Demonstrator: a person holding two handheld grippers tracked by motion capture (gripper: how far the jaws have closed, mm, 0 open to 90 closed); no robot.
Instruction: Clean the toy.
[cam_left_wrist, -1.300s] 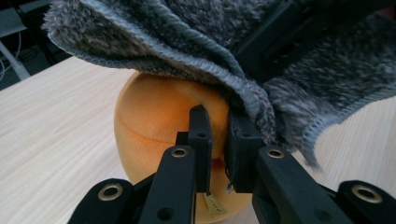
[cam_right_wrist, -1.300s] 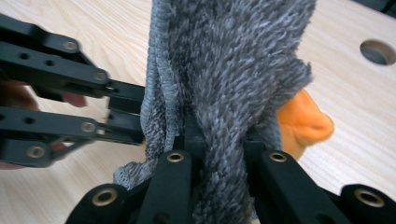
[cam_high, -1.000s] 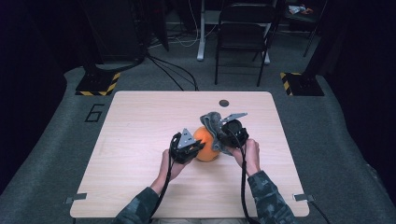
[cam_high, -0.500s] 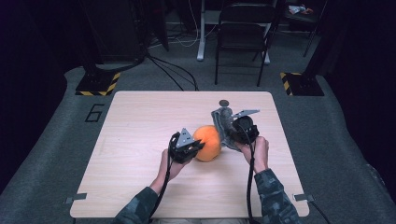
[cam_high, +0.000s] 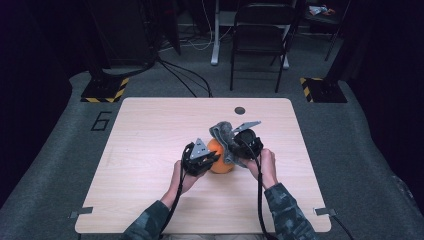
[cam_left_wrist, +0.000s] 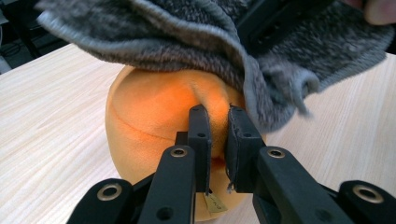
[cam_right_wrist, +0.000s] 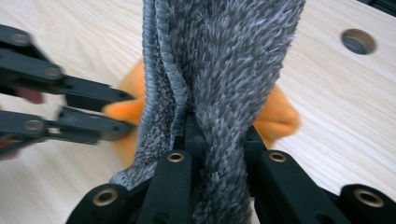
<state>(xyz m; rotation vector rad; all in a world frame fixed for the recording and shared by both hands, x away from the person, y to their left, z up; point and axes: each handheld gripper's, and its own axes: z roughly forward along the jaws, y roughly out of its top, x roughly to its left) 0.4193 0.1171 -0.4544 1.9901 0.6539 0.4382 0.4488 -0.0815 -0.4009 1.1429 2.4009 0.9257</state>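
Observation:
An orange plush ball (cam_high: 220, 162) sits on the wooden table (cam_high: 150, 135) near the middle. My left gripper (cam_high: 211, 160) is shut on a pinched fold of the ball's fabric (cam_left_wrist: 149, 112), its jaws (cam_left_wrist: 217, 116) nearly together. A grey fuzzy cloth (cam_high: 222, 132) drapes over the top of the ball (cam_left_wrist: 187, 28). My right gripper (cam_high: 235, 149) is shut on that cloth (cam_right_wrist: 224, 60), which fills the gap between its jaws (cam_right_wrist: 217, 135). In the right gripper view the orange ball (cam_right_wrist: 278, 114) peeks out behind the cloth, with the left gripper (cam_right_wrist: 107, 116) at its left side.
A small round hole (cam_high: 240, 110) is in the table's far edge. A black chair (cam_high: 260, 35) and cables stand on the floor beyond the table. Bare wood lies to the left and right of the hands.
The right gripper with the grey cloth drew away to the right half a second ago, then came back left over the ball. The left gripper kept its grip in place.

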